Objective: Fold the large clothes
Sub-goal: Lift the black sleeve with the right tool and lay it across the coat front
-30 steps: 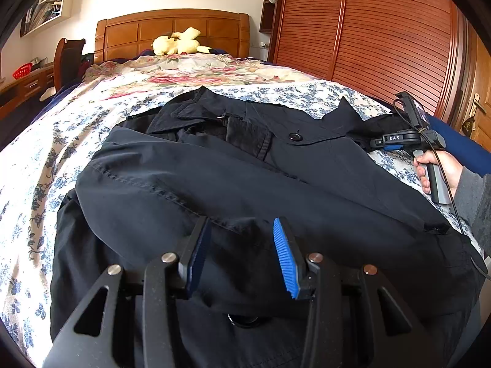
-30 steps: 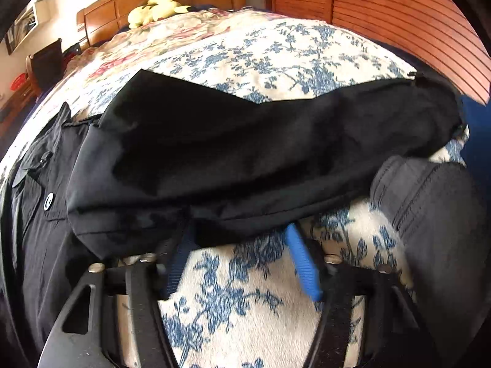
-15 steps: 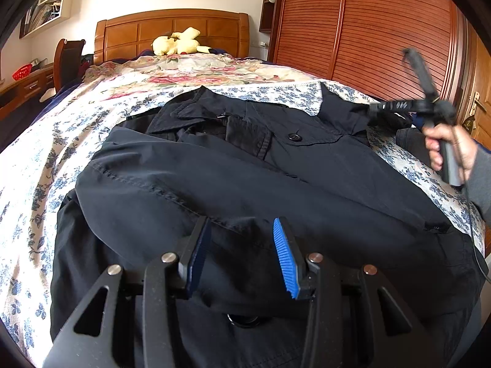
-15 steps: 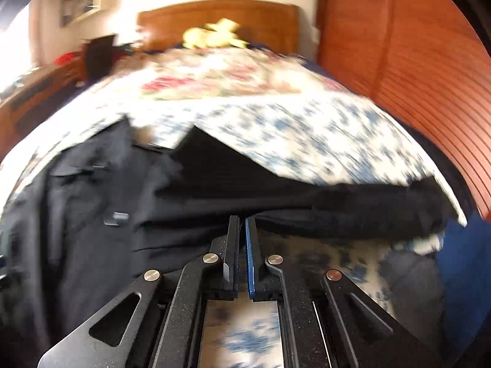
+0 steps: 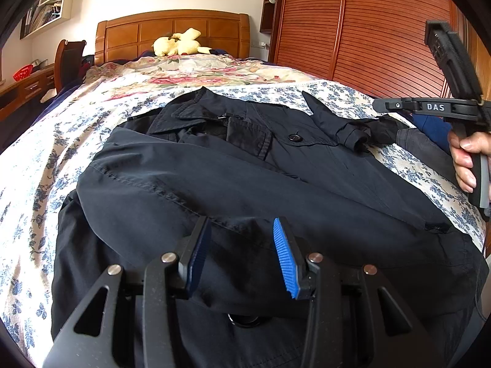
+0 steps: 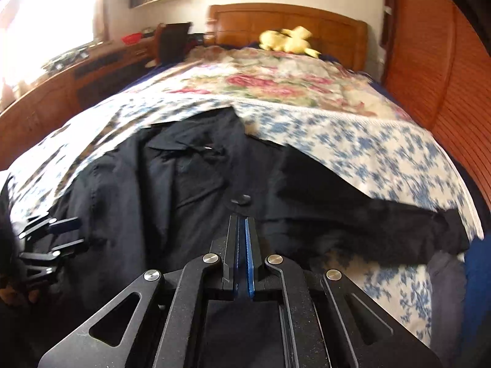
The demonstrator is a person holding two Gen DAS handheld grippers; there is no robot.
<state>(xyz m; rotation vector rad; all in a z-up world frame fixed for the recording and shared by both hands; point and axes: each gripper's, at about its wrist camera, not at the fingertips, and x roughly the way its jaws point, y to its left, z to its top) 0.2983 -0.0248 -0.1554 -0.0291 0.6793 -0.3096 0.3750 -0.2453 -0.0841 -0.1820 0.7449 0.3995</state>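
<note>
1. The right gripper [image 6: 241,245] was around the sleeve [image 5: 353,132] edge one second ago. Now its jaws are pressed together on nothing visible, and it has risen above the bed [image 5: 36,159].
2. The sleeve now lies crumpled ahead and right of the left jaws, so I judge this fold unfinished.
3. The left gripper [image 5: 241,245] stays spread apart above the black jacket [image 5: 190,190], gripping nothing.
4. The jacket hem is below both jaws; free bed is ahead of them.

"DAS" reads in white letters on the black body of the right gripper [image 5: 429,106]; no other text legible.
</note>
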